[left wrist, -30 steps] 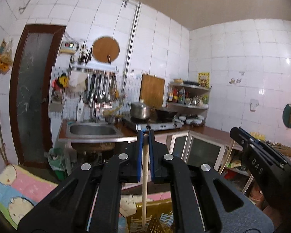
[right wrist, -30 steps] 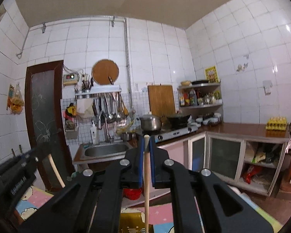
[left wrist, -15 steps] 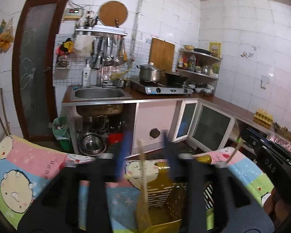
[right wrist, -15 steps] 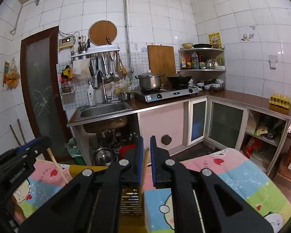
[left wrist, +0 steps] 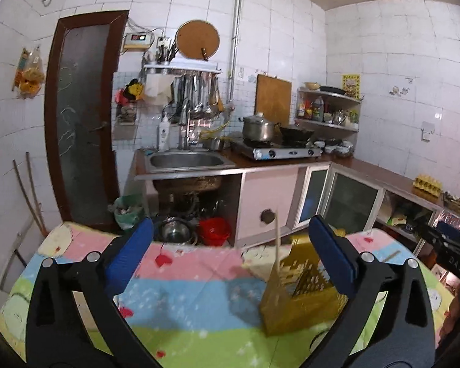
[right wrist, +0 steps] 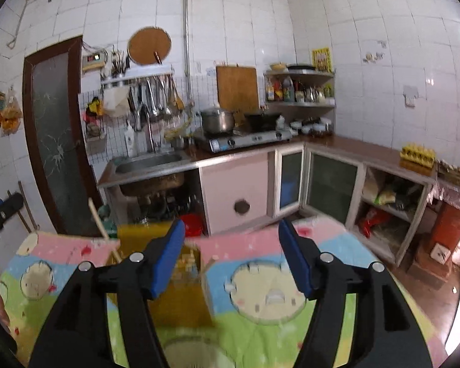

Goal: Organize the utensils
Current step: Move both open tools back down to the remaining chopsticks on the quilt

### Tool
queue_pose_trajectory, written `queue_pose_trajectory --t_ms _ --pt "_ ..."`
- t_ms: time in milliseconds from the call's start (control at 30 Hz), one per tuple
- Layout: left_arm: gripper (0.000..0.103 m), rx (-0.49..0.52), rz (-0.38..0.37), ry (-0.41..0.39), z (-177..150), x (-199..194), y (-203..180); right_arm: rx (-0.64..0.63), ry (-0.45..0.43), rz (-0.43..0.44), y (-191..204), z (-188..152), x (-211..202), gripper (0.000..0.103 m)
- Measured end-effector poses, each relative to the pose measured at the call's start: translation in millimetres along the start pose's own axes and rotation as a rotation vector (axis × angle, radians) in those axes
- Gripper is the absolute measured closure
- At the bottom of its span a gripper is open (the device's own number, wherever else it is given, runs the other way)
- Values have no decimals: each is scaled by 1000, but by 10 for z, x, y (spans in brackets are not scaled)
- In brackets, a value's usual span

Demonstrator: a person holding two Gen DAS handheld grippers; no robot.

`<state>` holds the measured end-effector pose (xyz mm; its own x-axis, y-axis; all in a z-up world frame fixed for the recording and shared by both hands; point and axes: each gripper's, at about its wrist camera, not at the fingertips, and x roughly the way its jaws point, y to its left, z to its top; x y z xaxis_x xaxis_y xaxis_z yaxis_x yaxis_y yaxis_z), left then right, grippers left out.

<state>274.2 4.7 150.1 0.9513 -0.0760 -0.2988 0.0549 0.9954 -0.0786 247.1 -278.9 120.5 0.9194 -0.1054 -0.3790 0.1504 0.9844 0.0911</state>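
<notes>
A yellow perforated utensil holder (left wrist: pixel 303 294) stands on the cartoon-print tablecloth (left wrist: pixel 174 300). A wooden chopstick (left wrist: pixel 277 245) stands upright in it. In the right wrist view the holder (right wrist: pixel 181 288) sits behind my left finger, with one chopstick (right wrist: pixel 102 227) leaning out to the left and another tip (right wrist: pixel 208 265) at its right edge. My left gripper (left wrist: pixel 230 260) is open and empty, above the cloth just left of the holder. My right gripper (right wrist: pixel 233 260) is open and empty, just right of the holder.
Behind the table are a sink counter (left wrist: pixel 187 161), a gas stove with a pot (left wrist: pixel 257 128), low cabinets (right wrist: pixel 331 187) and a brown door (left wrist: pixel 82 116). The other gripper shows at the right edge in the left wrist view (left wrist: pixel 447 245).
Both grippers were shut on a chopstick each, held upright. They tilted down over the holder, opened, and the chopsticks now stand in the holder.
</notes>
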Motion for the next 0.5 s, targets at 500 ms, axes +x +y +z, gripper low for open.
queue_pose_trajectory --t_ms 500 --pt "5 87 -6 279 -1237 68 -7 -1 301 -86 -65 -1517 104 40"
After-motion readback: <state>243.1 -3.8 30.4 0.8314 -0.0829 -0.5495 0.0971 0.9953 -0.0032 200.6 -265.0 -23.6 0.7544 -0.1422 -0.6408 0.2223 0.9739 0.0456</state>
